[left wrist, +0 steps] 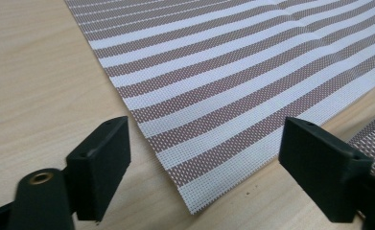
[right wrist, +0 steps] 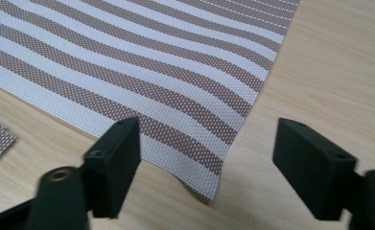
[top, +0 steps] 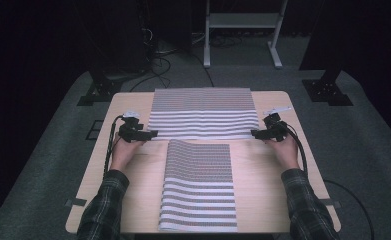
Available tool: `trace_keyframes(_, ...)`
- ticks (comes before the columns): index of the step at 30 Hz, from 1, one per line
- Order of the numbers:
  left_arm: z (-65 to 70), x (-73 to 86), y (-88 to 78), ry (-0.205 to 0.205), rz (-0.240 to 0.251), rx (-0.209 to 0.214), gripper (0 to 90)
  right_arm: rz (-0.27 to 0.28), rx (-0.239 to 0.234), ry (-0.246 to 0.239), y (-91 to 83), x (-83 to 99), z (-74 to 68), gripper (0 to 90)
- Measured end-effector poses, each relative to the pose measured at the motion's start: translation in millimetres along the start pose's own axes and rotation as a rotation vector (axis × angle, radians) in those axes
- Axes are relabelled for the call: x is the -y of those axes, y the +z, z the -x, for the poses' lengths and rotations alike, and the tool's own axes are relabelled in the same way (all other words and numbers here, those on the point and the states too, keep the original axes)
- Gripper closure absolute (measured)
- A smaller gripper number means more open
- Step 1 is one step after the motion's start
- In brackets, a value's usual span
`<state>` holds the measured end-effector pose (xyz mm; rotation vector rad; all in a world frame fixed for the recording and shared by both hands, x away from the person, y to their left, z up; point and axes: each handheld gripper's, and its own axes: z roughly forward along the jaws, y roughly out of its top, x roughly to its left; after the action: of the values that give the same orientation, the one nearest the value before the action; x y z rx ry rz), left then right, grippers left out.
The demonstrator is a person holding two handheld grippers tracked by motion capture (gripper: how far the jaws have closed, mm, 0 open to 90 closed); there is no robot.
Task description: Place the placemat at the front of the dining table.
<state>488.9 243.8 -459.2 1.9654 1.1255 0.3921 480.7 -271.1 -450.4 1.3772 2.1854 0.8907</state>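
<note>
Far mat (left wrist: 233, 86) & near mat (top: 199, 185): coarse woven striped cloth, matt. Table (left wrist: 36, 86): smooth pale wood-grain. Gripper pads (left wrist: 103, 163): matt black plastic.

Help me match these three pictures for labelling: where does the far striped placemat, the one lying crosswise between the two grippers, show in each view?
High view: the far striped placemat lies across the table's middle, beyond the near placemat.
Left gripper view: it runs from the top right down to a corner between the open jaws.
Right gripper view: it runs from the top left down to a corner between the open jaws.
Shared landmark: its near white edge stripe.
</note>
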Motion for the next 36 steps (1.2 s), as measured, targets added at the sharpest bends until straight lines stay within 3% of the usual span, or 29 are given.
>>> trace_keyframes(5,2.4,-3.3,-4.7,0.037,-0.041,0.007,0.0,-0.02,0.014,-0.006,-1.8,-1.9,-4.4,1.8)
trace_keyframes(6,5.3,-3.4,-6.7,0.064,-0.056,0.005,0.0,-0.028,0.018,-0.009,-1.8,-2.4,-5.1,0.0)
trace_keyframes(12,10.6,-1.3,-16.7,0.084,-0.059,-0.011,0.0,-0.023,0.021,-0.016,-9.2,0.5,-7.1,0.0)
trace_keyframes(20,18.8,9.1,-33.0,0.123,-0.065,-0.026,0.0,-0.014,0.018,0.005,-23.2,12.9,-0.7,0.0)
trace_keyframes(23,21.9,12.3,-39.6,0.119,-0.055,-0.022,0.0,0.002,0.002,0.024,-29.9,18.3,2.4,0.0)
trace_keyframes(36,39.3,26.4,-71.8,0.151,-0.013,-0.014,0.0,0.021,0.018,-0.022,-54.4,39.7,-10.5,0.0)
